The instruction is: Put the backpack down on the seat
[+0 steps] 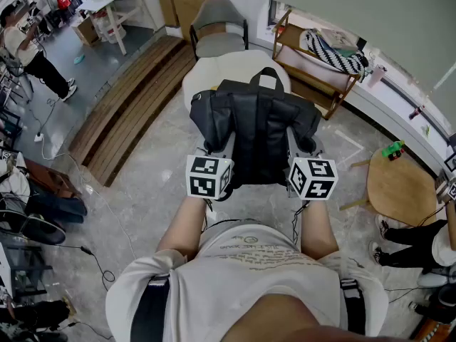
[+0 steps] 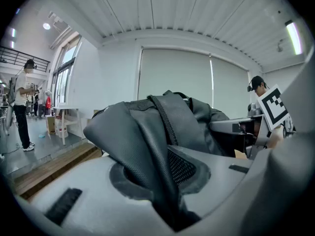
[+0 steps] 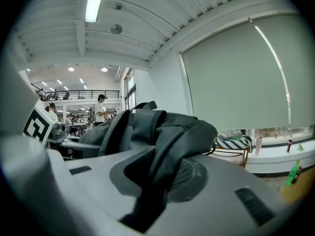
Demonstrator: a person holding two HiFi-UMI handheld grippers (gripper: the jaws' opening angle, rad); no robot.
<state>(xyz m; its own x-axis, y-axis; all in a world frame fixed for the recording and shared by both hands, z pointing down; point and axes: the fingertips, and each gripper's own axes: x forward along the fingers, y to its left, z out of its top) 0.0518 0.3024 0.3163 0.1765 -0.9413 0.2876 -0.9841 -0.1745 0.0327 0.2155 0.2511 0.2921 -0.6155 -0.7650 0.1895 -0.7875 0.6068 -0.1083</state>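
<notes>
Backpack, black with a smooth leather-like skin, padded straps and a top carry loop, hangs slumped between both claws, overlapping the cream seat in the head view. One strap is pinched by the left claw, and the right claw pinches the other side's fabric.

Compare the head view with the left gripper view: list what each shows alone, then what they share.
Head view only: the pale seat beyond the load, and the round wooden table. Left gripper view only: the ceiling, and how the left tool clamps a strap. Both: the black backpack.
</notes>
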